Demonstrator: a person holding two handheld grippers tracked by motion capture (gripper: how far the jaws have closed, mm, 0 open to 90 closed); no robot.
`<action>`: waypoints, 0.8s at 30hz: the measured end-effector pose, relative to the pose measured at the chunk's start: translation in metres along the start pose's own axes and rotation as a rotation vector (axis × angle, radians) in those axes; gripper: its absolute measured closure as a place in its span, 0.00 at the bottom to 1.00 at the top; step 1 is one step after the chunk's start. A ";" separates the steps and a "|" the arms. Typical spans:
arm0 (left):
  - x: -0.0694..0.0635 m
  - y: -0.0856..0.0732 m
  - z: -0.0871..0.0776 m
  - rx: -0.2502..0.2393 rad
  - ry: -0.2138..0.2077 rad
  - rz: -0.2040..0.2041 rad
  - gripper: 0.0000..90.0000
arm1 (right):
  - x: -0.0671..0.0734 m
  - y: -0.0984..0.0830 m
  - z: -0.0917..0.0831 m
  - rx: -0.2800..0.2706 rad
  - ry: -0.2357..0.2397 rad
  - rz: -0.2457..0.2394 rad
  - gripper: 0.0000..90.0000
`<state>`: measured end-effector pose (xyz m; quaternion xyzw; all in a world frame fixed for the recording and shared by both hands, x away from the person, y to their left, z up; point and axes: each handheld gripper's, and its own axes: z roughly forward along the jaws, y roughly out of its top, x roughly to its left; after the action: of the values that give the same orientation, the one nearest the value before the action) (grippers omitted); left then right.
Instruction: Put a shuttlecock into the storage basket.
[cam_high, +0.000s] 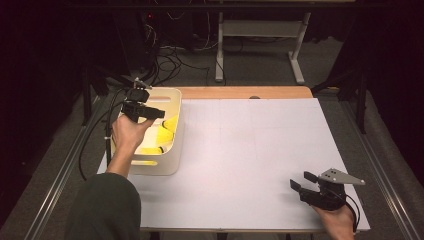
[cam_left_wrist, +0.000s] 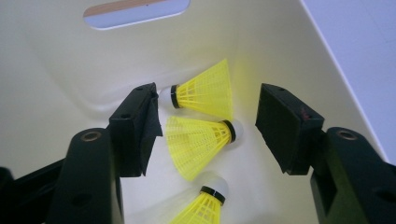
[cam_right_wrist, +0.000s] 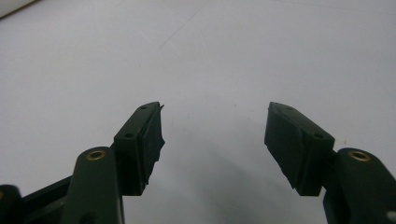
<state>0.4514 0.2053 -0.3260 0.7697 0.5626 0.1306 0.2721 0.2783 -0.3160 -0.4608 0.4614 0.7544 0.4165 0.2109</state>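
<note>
Right gripper (cam_high: 300, 183): near edge of the white table (cam_high: 250, 165), jaws apart, nothing between them. Left gripper (cam_left_wrist: 208, 123): over the cream bin (cam_high: 167, 165) at the table's left, jaws apart, gripping nothing. Shuttlecocks, yellow: three on the bin floor, lowest (cam_left_wrist: 201, 207), middle (cam_left_wrist: 198, 142), farthest (cam_left_wrist: 205, 91), the middle one between the jaws, untouched.

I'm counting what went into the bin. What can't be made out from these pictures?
- High view: the left claw and hand cover part of the bin, hiding most shuttlecocks.
- Left gripper view: the nearest shuttlecock is cut off by the bottom edge; black jaws hide the floor beside it, so the total stays uncertain.
</note>
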 end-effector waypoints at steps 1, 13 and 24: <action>-0.001 0.000 0.000 -0.001 -0.002 0.002 0.45 | 0.000 0.000 0.000 -0.001 0.001 0.000 0.42; -0.015 0.005 -0.005 -0.015 -0.055 0.034 0.43 | 0.000 0.000 0.000 0.000 -0.001 -0.005 0.42; -0.034 0.009 -0.010 -0.034 -0.088 0.073 0.44 | 0.000 0.000 0.000 -0.001 0.001 -0.007 0.42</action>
<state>0.4427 0.1743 -0.3091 0.7900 0.5194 0.1157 0.3046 0.2783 -0.3155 -0.4608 0.4583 0.7559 0.4164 0.2125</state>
